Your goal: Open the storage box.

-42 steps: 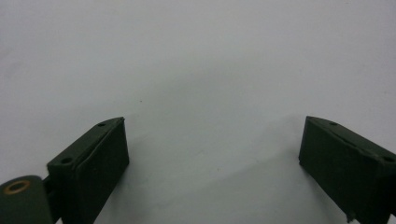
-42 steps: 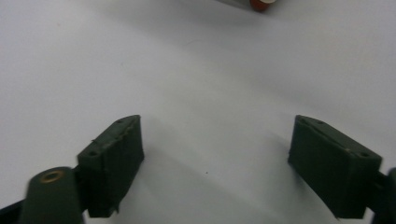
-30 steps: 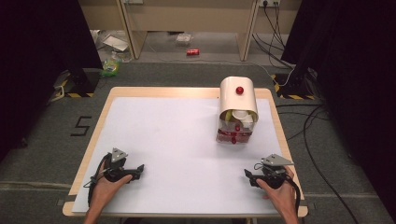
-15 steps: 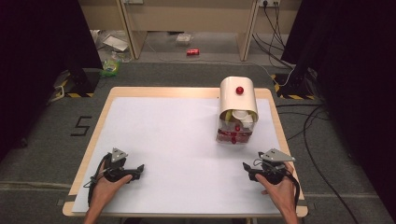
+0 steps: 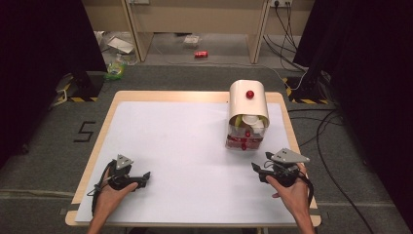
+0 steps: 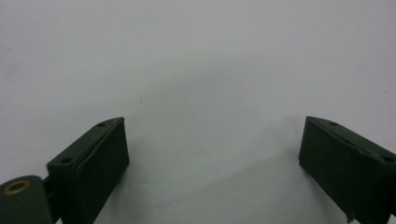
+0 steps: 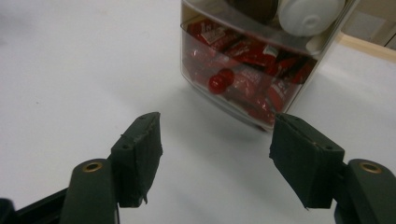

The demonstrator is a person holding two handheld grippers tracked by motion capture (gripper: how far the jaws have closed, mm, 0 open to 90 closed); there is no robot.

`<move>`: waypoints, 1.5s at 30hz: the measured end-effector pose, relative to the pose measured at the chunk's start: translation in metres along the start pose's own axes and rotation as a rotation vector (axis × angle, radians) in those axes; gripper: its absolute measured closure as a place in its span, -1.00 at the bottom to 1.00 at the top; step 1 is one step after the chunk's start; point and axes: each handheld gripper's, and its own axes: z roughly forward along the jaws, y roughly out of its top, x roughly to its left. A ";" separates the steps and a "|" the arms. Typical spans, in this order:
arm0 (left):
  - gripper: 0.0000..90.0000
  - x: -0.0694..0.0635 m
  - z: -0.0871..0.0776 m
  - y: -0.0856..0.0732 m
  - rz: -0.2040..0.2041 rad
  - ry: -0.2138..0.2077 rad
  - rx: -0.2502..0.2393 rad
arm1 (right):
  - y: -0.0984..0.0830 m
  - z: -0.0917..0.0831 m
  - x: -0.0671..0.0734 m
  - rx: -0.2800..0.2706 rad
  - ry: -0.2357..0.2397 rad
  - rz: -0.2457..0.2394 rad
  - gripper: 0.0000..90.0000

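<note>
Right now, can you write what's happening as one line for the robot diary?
left gripper: open, empty, low over table | right gripper: open, empty, facing box | box: clear, red packets in bottom, cream lid, red knob

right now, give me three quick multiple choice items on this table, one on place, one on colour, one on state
1. Where on the white table does the clear plastic container with the cream domed lid stand?
A. near left corner
B. far right part
C. dead centre

2. What colour is the round knob on the lid?
A. red
B. blue
C. green

3. How do the jaws of the right gripper stand?
A. shut on the container
B. shut on nothing
C. open, short of the container

Answers:
1 B: the high view shows it toward the far right edge.
2 A: the knob is red against the cream lid.
3 C: the right gripper view shows bare table between its spread jaws.
</note>
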 end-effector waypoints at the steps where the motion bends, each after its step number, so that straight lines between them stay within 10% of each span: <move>1: -0.83 0.000 0.000 0.000 0.000 0.000 0.000 | 0.000 0.000 0.000 0.000 0.000 0.000 -0.23; 45: -0.83 0.000 0.000 0.000 0.000 0.000 0.000 | 0.068 -0.014 0.001 -0.068 0.020 -0.017 -0.16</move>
